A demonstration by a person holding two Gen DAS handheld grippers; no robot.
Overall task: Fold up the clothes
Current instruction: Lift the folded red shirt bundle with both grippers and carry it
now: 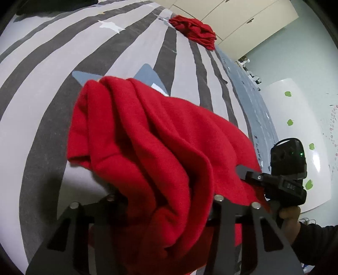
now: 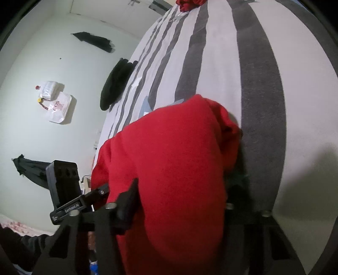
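A red garment [image 1: 147, 148] hangs bunched in folds over the grey-and-white striped bed [image 1: 52, 88]. In the left wrist view my left gripper [image 1: 164, 198] is shut on a thick bundle of it, which fills the gap between the two fingers. My right gripper [image 1: 251, 175] holds the same garment's edge at the right, with a hand behind it. In the right wrist view the red garment [image 2: 169, 169] also fills my right gripper [image 2: 179, 204], whose pads press on it. The left gripper [image 2: 99, 192] shows at the cloth's left side. All fingertips are hidden by fabric.
A second red garment [image 1: 193, 29] lies crumpled at the bed's far end near pale wardrobe doors [image 1: 243, 19]. A black garment [image 2: 116, 82] hangs over the bed's side. Plastic bags [image 2: 57, 103] and dark cloth [image 2: 31, 169] lie on the floor. A white panel [image 1: 295, 137] stands at the right.
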